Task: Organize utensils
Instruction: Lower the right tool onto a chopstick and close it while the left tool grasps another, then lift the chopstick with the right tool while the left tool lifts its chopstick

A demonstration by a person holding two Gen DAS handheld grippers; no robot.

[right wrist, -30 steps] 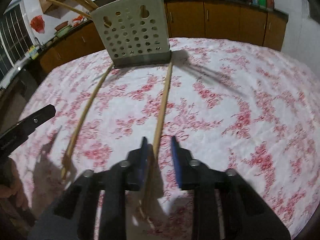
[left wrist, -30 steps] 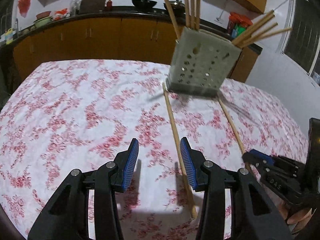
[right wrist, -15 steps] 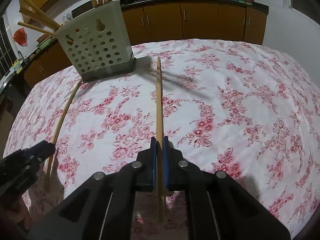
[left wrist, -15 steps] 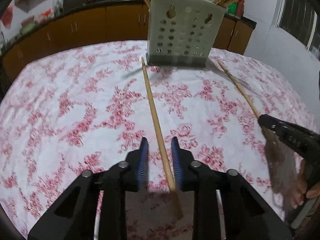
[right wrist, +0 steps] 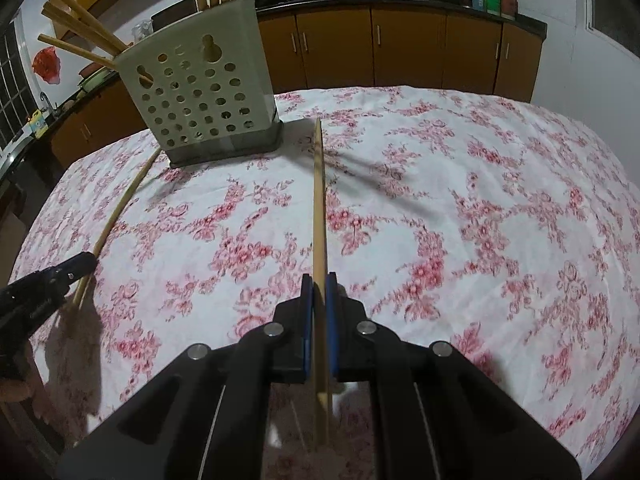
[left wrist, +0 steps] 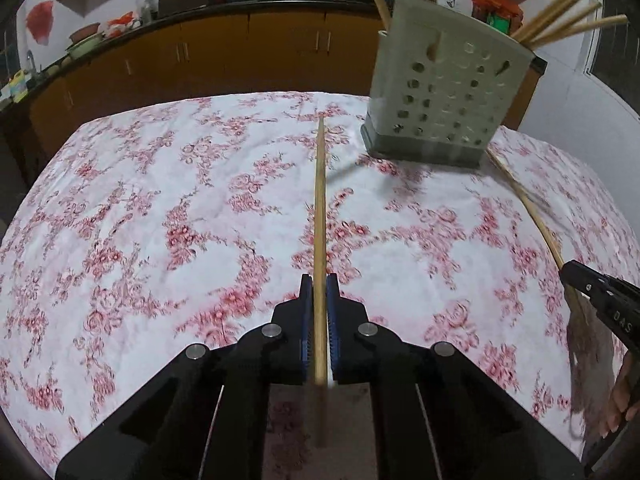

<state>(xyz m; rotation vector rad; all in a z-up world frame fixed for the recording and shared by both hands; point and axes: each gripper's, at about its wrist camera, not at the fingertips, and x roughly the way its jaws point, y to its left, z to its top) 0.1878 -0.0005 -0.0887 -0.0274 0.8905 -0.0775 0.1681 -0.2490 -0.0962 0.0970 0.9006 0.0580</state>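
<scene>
My left gripper [left wrist: 319, 284] is shut on a long wooden chopstick [left wrist: 319, 208] that points away over the floral tablecloth. My right gripper [right wrist: 319, 282] is shut on another wooden chopstick [right wrist: 318, 200], also pointing forward. A pale perforated utensil holder [left wrist: 444, 96] with several chopsticks stands at the far side; it also shows in the right wrist view [right wrist: 202, 96]. The right gripper and its chopstick [left wrist: 532, 212] show at the right edge of the left wrist view. The left gripper [right wrist: 48, 280] and its chopstick [right wrist: 120, 208] show at the left of the right wrist view.
The table wears a white cloth with red flowers [left wrist: 160, 220]. Brown kitchen cabinets [right wrist: 400, 52] and a dark counter with pans and jars run behind the table. A window is at the far side wall.
Both grippers closed: the left went from open beside its chopstick to shut on it, the right from nearly open to shut on its chopstick. Both views shifted relative to the holder.
</scene>
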